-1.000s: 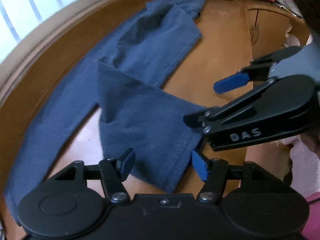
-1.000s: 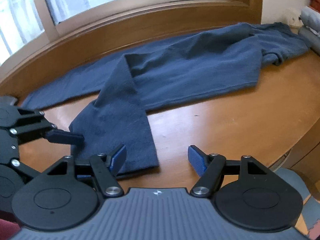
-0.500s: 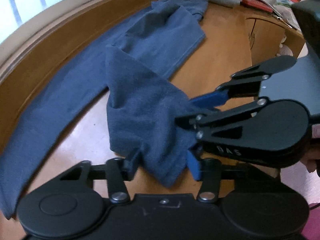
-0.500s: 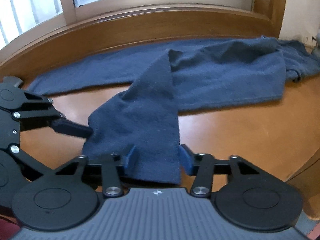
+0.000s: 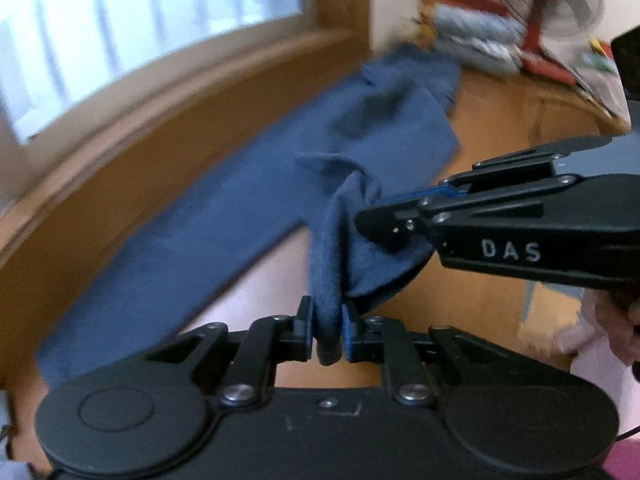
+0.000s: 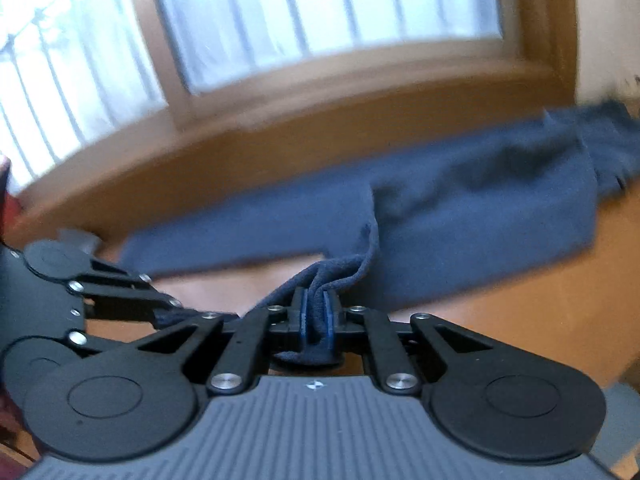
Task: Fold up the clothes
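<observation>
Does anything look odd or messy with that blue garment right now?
Nothing damaged or spilled. The navy garment is simply mid-fold: one end is bunched and lifted, pinched by the left gripper and right gripper, while the rest lies along the wooden surface under the window. The pictures are blurred.

Dark navy-blue soft fleece garment (image 5: 224, 236), long and narrow, spread along the wooden worktop (image 5: 492, 132) under the window, one end lifted.

Most of the cloth lies flat on the worktop, stretched beside the wooden wall board below the window, with a rumpled far end (image 6: 612, 140) toward the corner. A folded flap rises from its middle; the flap's hem is bunched and pinched at two spots, one inside the left claw (image 5: 329, 330) and one inside the right claw (image 6: 316, 320). The raised part hangs in creases between them, clear of the worktop; motion blur hides finer detail.
</observation>
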Tool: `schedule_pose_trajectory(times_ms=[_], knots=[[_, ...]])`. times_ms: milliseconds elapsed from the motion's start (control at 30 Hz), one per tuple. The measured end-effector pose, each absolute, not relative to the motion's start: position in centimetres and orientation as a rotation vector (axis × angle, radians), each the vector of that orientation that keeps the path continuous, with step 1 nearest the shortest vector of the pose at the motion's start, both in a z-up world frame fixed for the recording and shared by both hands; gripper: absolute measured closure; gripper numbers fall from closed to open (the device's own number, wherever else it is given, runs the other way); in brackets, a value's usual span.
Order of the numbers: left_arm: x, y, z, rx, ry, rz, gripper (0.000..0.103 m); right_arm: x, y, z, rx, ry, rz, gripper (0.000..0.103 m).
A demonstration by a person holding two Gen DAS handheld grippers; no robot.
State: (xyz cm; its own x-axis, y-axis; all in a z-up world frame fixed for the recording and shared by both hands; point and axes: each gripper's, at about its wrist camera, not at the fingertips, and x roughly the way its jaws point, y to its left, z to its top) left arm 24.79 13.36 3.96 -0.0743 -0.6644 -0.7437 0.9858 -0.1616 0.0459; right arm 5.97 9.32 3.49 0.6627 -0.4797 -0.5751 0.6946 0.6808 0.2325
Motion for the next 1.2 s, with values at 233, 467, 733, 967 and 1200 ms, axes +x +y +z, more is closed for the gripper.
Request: schedule_pose_trajectory(times_ms=[233, 467, 733, 967, 1200], knots=[[29.6, 13.2, 6.3, 0.68, 0.533, -1.474, 0.09, 12.7, 7.5, 6.5, 0.353, 0.433, -0.518, 0.094], [35.6, 12.0, 6.0, 0.621, 0.574, -1.289, 0.09, 21.8, 6.0, 7.6, 0.277, 0.426, -0.341, 0.101], [41.2, 10.9, 2.4, 0.683, 0.686, -1.166, 0.061, 24.0, 4.9, 5.3, 0.376, 0.502, -0.434, 0.045], [42.2, 9.0, -0.7, 0.782, 0.704, -1.181, 0.058, 13.0, 1.5, 3.3, 0.418, 0.55, -0.871, 0.038], [39.9, 9.5, 0.4, 0.748, 0.72, -1.315, 0.057, 8.4, 1.6, 2.6, 0.473, 0.679, -0.874, 0.038]])
